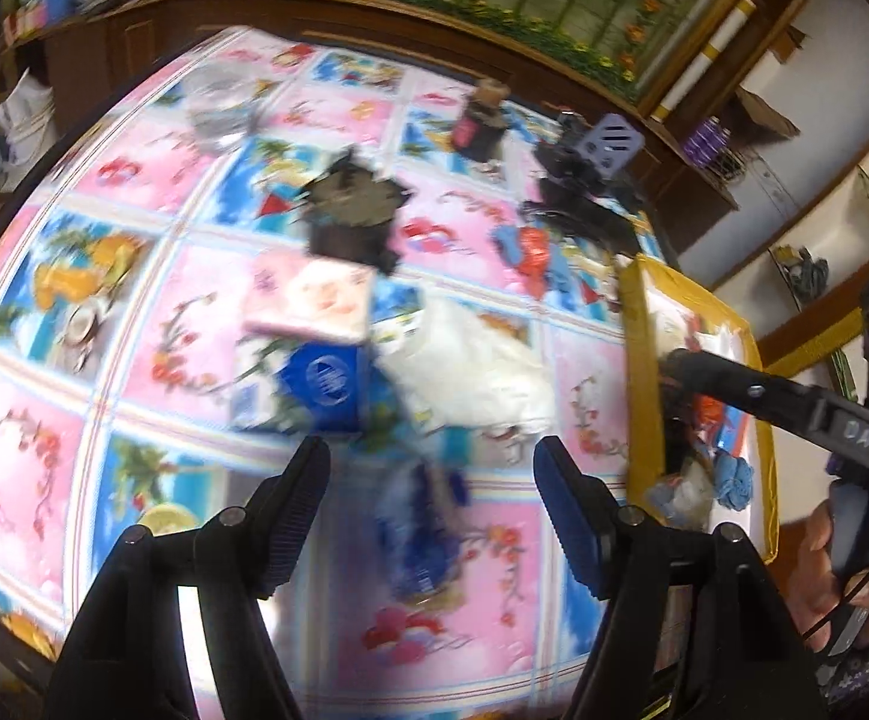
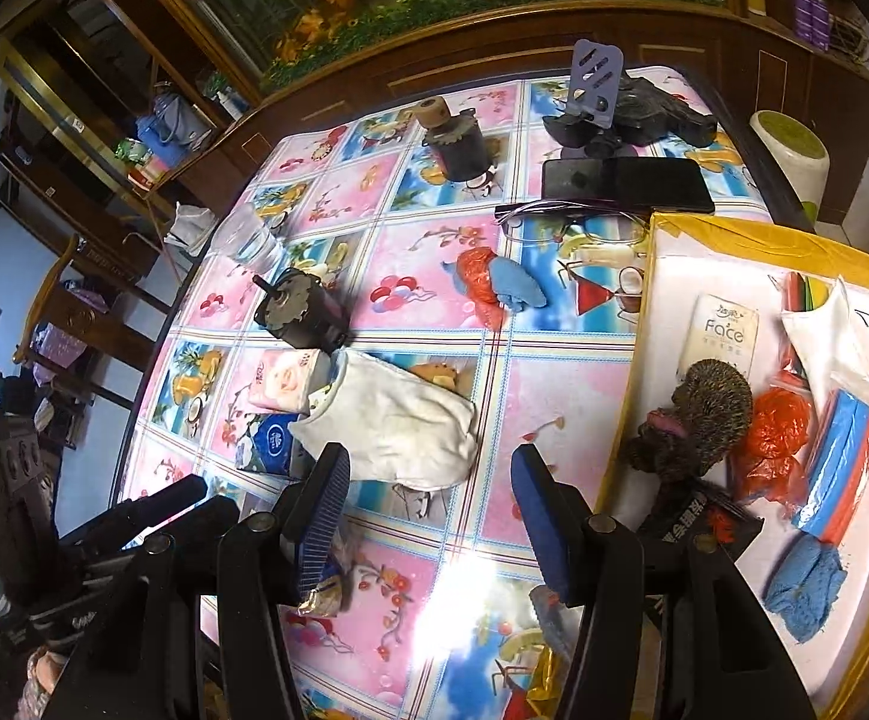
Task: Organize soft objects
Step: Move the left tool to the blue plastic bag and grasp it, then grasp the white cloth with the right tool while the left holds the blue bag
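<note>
Both claws apart and empty, between picks: left claw (image 1: 431, 480), right claw (image 2: 431, 501).

Bench (image 2: 554, 396): glossy printed oilcloth, glare at lower centre. Yellow-rimmed box (image 2: 644, 324), right of frame, already holds soft items: hedgehog plush, orange bag, blue cloth. Sorting looks partway done. Likely next: white sock (image 2: 398, 420), limp knit, flat at centre just ahead of the right claw; pinch a fold, lift, carry right. Then tissue packs (image 2: 281, 387), and the orange-blue wad (image 2: 497, 285) upper centre. Left view blurred.
</note>
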### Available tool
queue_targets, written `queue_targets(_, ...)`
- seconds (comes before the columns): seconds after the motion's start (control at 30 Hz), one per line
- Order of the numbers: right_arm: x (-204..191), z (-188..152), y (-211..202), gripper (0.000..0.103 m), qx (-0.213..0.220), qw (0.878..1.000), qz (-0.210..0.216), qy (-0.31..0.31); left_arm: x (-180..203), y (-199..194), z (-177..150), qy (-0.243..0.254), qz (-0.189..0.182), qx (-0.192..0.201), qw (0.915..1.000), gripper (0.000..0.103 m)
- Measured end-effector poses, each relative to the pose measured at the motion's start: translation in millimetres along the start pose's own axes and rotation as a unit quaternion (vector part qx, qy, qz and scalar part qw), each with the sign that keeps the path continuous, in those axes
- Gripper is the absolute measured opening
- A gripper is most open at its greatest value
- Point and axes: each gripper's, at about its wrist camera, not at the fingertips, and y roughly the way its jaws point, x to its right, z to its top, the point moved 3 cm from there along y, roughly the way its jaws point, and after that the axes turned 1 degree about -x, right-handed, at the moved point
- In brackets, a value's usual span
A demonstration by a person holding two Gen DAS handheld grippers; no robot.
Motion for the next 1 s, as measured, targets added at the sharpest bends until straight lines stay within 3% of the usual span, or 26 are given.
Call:
queue_targets(0.2, 7, -11, 2, 0.061, -0.011, 1.000, 0.002, 0.012, -31, 15, -24, -0.050, -0.003, -0.041, 0.9979, 0.071)
queue_targets(0.33, 9, -17, 2, 0.061, -0.016, 1.000, 0.001, 0.013, -14, 28, -30, -0.022, -0.013, -0.065, 0.9976, 0.071)
queue_targets(0.47, 10, -23, -1, 0.061, -0.018, 1.000, -0.002, 0.008, 5, 47, -37, 0.012, 0.003, -0.090, 0.9959, 0.070)
queue_targets(0.5, 11, -24, -2, 0.061, -0.018, 1.000, -0.003, 0.008, 7, 53, -39, 0.018, 0.010, -0.096, 0.9952, 0.068)
queue_targets(0.57, 13, -26, -2, 0.061, -0.019, 1.000, -0.005, 0.009, 10, 61, -44, 0.023, 0.011, -0.109, 0.9937, 0.044)
queue_targets(0.63, 14, -26, -2, 0.061, -0.020, 1.000, -0.005, 0.008, 8, 66, -48, 0.018, 0.007, -0.120, 0.9926, 0.036)
queue_targets(1.0, -3, -19, 53, 0.067, -0.074, 0.997, 0.019, 0.014, -26, 48, -52, 0.005, 0.036, -0.094, 0.9949, 0.035)
